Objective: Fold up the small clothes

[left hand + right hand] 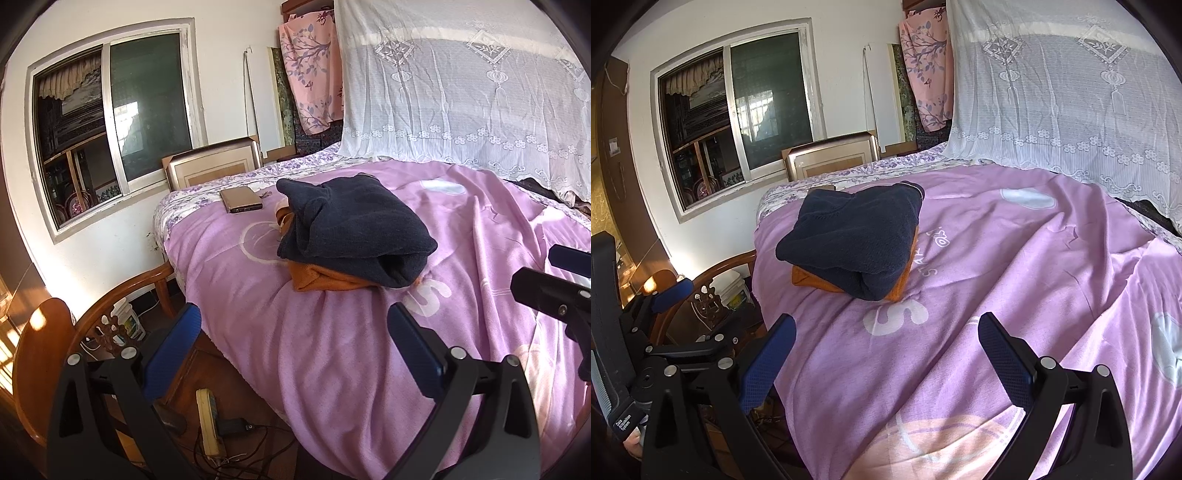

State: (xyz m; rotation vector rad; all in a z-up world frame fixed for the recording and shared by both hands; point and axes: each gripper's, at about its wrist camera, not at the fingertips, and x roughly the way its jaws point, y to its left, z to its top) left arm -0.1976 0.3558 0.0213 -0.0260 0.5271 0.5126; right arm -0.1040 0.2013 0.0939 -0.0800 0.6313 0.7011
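A folded dark navy garment (351, 229) lies on top of a folded orange garment (321, 278) on the pink blanket (332, 350) of a bed. Both also show in the right wrist view, the navy one (853, 243) over the orange one (812, 282). My left gripper (293, 350) is open and empty, held back from the pile near the bed's front corner. My right gripper (886, 358) is open and empty above the blanket (997, 277), short of the pile. The right gripper's fingers (546, 291) show at the right edge of the left wrist view.
A tan flat case (241, 200) lies on the bed behind the pile. A wooden chair (74, 332) and a white bucket (127, 319) stand left of the bed. A power strip (208, 421) and cables lie on the floor. A lace curtain (461, 92) hangs at the back right.
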